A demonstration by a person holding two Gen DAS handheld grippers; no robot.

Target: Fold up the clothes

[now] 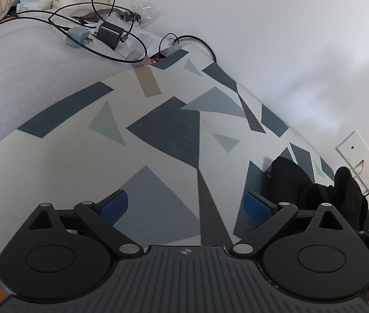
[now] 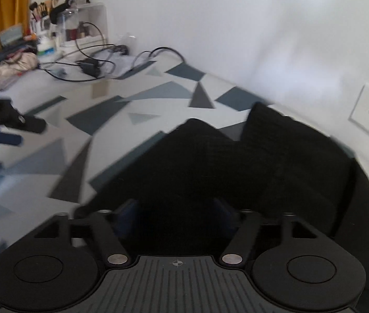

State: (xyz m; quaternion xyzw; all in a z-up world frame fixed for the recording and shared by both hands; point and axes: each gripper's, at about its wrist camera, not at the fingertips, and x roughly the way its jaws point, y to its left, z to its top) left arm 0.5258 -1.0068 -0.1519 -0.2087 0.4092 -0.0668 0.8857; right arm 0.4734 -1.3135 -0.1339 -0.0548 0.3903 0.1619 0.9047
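A black garment [image 2: 249, 161] lies in a rumpled heap on the patterned table cover [image 2: 137, 99], close to the wall. My right gripper [image 2: 175, 212] hovers right over its near part. Its blue pads stand apart with black cloth under and between them, and they do not press on it. In the left wrist view the same garment [image 1: 314, 187] sits at the right edge. My left gripper [image 1: 185, 206] is open over the bare cover [image 1: 158, 135], to the left of the cloth, with nothing between its pads. It also shows at the left of the right wrist view as the left gripper [image 2: 10, 130].
Black cables [image 1: 101, 44] and chargers [image 1: 107, 35] lie at the table's far end, with jars and cosmetics [image 2: 49, 31] behind them. A white wall [image 1: 275, 39] with a socket plate [image 1: 359, 161] borders the table on the right.
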